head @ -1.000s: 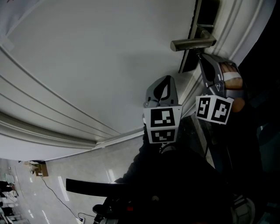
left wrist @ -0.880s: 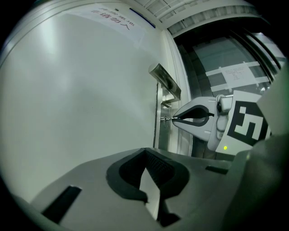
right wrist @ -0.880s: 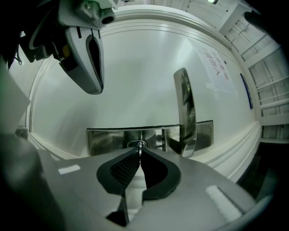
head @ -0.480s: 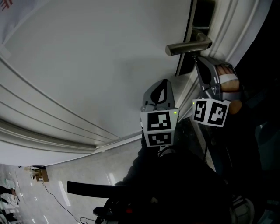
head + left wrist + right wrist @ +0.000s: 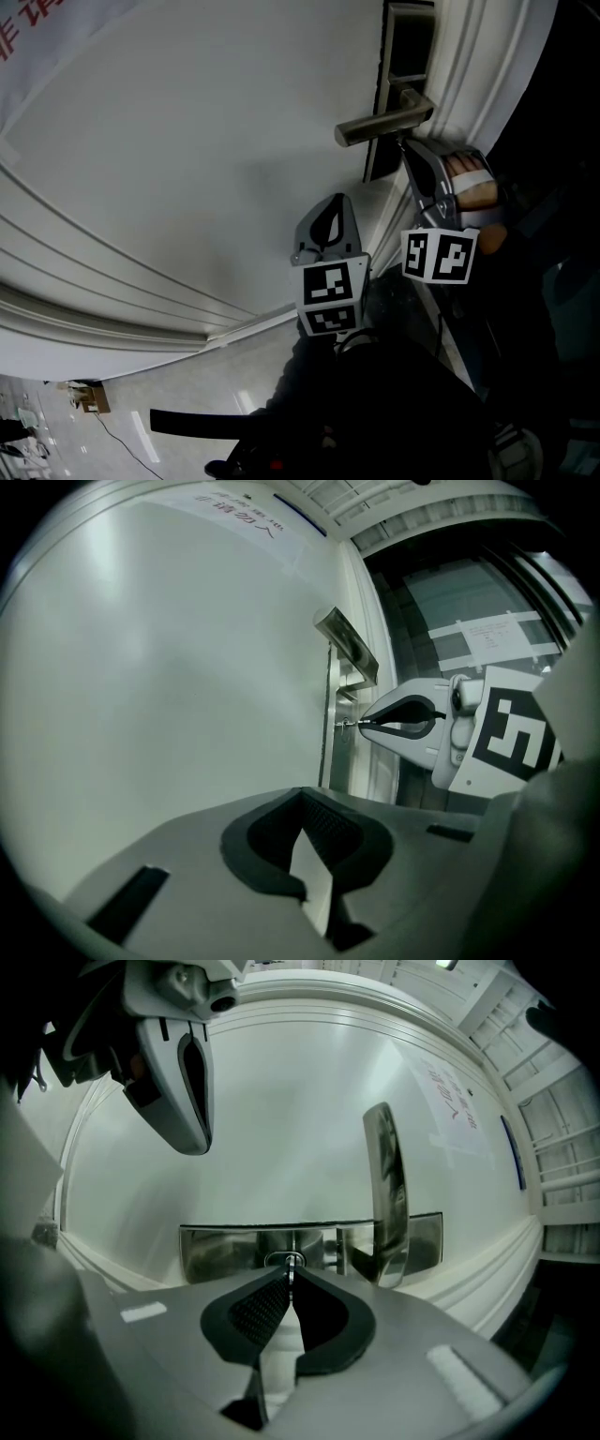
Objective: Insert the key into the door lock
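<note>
While the right claw (image 5: 289, 1269) clenches the key (image 5: 291, 1262) | tip at door lock (image 5: 272, 1260) | left claw (image 5: 302, 794) closed, empty, well aside.

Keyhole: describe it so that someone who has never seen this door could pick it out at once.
On the white door, find the shiny steel lock plate that carries the lever handle. The keyhole is the small oval ring on that plate beside the handle's base, at the tips of the right gripper, shut on the key. Unlike the long lever, it is a tiny ring.
</note>
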Available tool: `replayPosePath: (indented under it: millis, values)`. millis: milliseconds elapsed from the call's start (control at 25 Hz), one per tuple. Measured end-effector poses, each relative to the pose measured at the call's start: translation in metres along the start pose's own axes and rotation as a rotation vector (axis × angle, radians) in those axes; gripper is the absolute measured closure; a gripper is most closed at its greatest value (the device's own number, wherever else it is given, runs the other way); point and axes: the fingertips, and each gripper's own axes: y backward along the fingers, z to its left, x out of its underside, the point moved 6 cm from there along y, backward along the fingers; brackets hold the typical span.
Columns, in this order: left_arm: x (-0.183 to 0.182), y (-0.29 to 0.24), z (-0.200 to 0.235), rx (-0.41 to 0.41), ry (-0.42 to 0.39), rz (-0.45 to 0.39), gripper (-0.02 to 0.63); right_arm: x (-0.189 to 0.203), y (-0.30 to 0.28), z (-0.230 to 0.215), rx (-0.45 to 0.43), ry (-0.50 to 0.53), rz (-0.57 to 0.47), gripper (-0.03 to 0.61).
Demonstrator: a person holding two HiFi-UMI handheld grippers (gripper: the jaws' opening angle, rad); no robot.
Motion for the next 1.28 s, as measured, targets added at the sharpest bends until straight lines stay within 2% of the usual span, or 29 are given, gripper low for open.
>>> replayPosePath:
  millis: [1280]
  values:
    - [0.0029, 0.0011, 0.0023, 0.017, 0.039, 0.0, 0.612, -0.0016, -0.0014, 0.0003, 0.011, 0.013, 0.017, 0.566]
